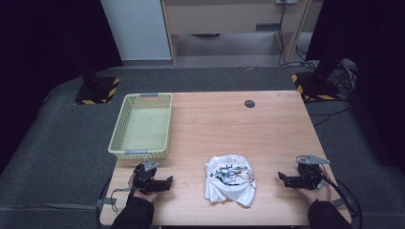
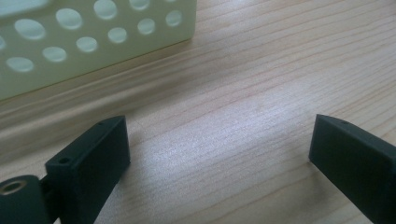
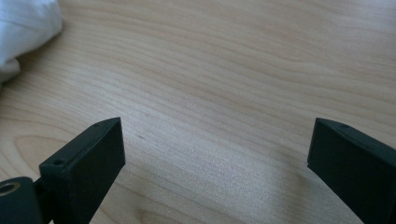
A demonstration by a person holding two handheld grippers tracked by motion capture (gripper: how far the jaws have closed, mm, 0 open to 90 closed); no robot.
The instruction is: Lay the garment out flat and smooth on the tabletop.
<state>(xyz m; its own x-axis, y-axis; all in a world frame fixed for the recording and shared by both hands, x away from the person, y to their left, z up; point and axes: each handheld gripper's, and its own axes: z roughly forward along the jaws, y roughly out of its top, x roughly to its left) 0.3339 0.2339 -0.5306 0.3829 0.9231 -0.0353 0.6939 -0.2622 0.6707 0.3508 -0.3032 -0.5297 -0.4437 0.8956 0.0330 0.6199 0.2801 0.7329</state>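
Both sets of jaws spread wide, gripping nothing — my left gripper (image 1: 165, 182) sits near the perforated basket (image 1: 125, 152), my right gripper (image 1: 282, 179) flanks the crumpled white T-shirt (image 1: 230, 178) lying mid-table (image 1: 267, 129), likely staged for pickup.

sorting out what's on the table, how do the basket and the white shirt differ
The basket is a pale yellow, rigid, perforated box standing at the table's left edge, nothing inside; the white shirt is soft, crumpled into a heap with a dark printed design, near the front middle. The basket is nearer the left tongs; the shirt lies between the left tongs and the right tongs. Both rest on the wood, ungrasped.
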